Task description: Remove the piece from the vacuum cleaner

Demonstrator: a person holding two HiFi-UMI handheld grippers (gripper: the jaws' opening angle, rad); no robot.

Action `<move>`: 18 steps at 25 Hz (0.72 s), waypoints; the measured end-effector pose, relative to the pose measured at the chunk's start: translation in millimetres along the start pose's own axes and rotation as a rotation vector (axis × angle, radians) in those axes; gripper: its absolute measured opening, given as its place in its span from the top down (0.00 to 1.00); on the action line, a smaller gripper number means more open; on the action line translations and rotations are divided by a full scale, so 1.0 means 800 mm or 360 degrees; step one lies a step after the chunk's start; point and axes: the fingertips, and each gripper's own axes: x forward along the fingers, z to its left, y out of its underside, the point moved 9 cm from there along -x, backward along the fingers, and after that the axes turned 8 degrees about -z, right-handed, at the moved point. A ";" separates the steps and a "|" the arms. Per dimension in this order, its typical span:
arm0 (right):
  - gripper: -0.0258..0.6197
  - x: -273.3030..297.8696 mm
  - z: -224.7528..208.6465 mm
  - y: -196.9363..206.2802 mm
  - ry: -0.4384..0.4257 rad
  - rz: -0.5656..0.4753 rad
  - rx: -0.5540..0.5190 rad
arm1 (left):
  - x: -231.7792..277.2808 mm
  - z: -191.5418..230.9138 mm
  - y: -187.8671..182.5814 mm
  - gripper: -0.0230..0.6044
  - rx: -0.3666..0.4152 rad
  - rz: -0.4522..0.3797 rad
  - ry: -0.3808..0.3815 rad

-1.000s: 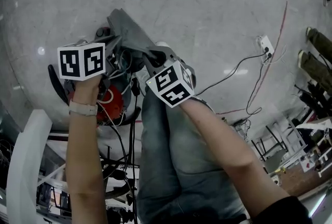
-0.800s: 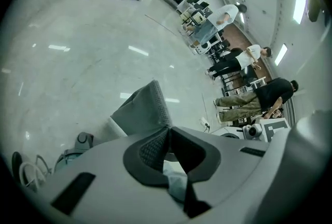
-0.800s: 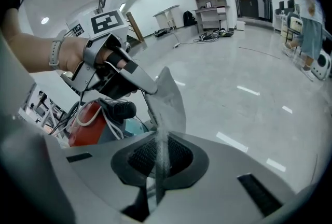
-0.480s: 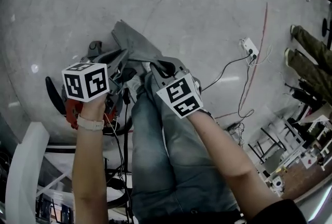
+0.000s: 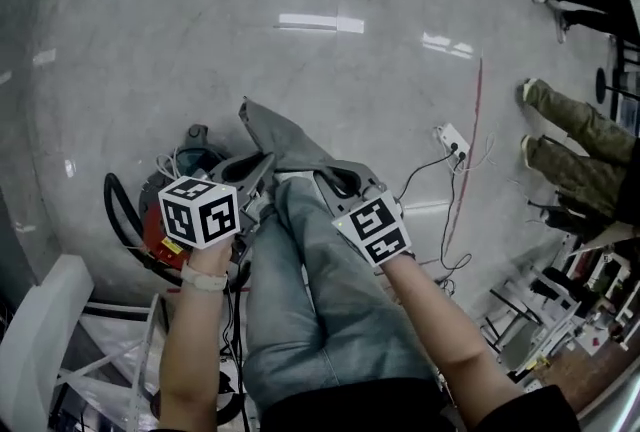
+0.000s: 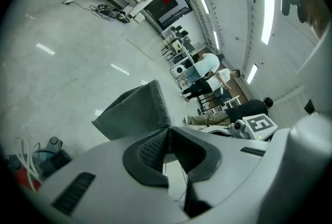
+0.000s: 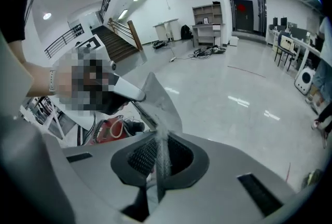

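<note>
Both tools are pinching the same grey fabric piece (image 5: 285, 142), which hangs in the air above the floor (image 5: 200, 20) and apart from the vacuum cleaner (image 5: 160, 232).

In the left gripper view, the left tool (image 6: 168, 137) has its pads pressed together on one folded edge of the piece. The rest of the cloth stands out from the tips toward 11 o'clock as a stiff, mesh-like flap.

In the right gripper view, the right tool (image 7: 161, 153) is closed on another edge. The fabric passes as a thin vertical strip between the pads and then widens toward 12 o'clock.

In the head view, the piece spreads between the two tools. Its free corner points to 11 o'clock, away from the person's legs (image 5: 320, 300).

The red vacuum cleaner with its dark hose lies on the floor at about 8 o'clock from the piece, partly covered by the left tool's marker cube. A white power strip (image 5: 450, 138) with cables is on the floor at 3 o'clock from the piece, well apart from it.
</note>
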 end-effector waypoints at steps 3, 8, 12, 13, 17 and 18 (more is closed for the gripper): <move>0.90 -0.044 0.009 -0.043 0.0019 -0.0036 -0.0062 | -0.025 -0.046 -0.021 0.91 0.0064 -0.0060 0.0044; 0.89 -0.121 0.023 -0.109 0.0055 -0.0133 -0.0139 | -0.066 -0.128 -0.059 0.91 0.0179 -0.0178 0.0127; 0.89 -0.181 0.048 -0.149 0.0069 -0.0175 -0.0173 | -0.104 -0.189 -0.081 0.91 0.0254 -0.0231 0.0164; 0.89 -0.195 0.052 -0.159 0.0076 -0.0190 -0.0190 | -0.112 -0.203 -0.086 0.91 0.0285 -0.0241 0.0174; 0.89 -0.244 0.062 -0.200 0.0118 -0.0274 -0.0285 | -0.136 -0.259 -0.110 0.91 0.0465 -0.0292 0.0206; 0.89 -0.258 0.067 -0.209 0.0125 -0.0289 -0.0304 | -0.144 -0.273 -0.114 0.91 0.0486 -0.0308 0.0213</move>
